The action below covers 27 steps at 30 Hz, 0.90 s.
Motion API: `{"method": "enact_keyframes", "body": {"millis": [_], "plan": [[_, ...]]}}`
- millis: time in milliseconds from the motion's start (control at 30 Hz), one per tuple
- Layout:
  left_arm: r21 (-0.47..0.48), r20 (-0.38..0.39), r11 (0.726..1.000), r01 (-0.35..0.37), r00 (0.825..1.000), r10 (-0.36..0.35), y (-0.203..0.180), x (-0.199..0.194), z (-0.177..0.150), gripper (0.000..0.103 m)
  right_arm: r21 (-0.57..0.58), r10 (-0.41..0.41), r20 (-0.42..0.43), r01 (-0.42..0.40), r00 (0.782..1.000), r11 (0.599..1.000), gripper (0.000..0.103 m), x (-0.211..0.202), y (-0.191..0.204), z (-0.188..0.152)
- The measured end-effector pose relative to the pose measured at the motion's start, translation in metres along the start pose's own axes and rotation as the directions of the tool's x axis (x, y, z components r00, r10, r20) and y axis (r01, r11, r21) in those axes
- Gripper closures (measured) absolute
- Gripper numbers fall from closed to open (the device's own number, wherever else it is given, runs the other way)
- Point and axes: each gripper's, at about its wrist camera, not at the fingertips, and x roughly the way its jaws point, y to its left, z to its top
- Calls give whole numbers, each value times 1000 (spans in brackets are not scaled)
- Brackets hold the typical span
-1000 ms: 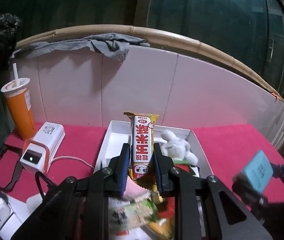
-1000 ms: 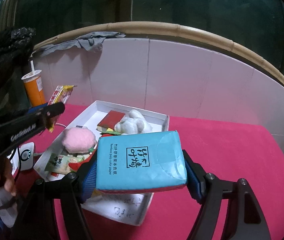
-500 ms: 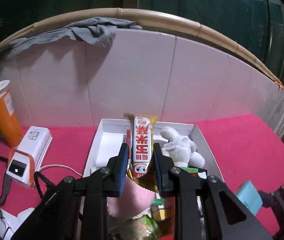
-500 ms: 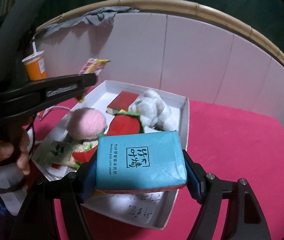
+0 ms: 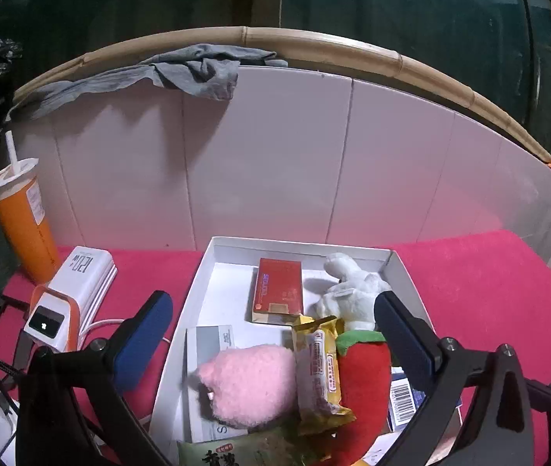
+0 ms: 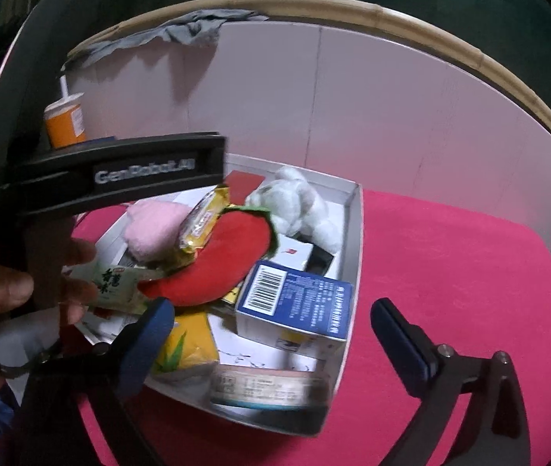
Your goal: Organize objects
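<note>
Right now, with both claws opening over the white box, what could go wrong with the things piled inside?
1. The yellow snack bar lies loose on top of the pink plush and red plush pepper; it may slide off.
2. The blue tissue pack sits tilted near the edge of the white box and could tip over.
3. The left claw and right claw, both opening, hang close above the pile and might knock items when withdrawing.

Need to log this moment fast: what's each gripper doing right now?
Left gripper: jaws opening, holding nothing; the snack bar lies in the white box.
Right gripper: jaws opening, holding nothing.
</note>
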Motion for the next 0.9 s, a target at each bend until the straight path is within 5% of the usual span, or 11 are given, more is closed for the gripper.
{"method": "enact_keyframes", "body": {"millis": [467,900], "plan": [[-58,14,997,-59,998,60,1,-33,-3,0,57,-21,29,19,999,998,0,-20,-16,-7],[8,63,995,-98,993,98,-20,-78,-13,0,116,-75,90,64,993,991,0,-50,-40,-12]]}}
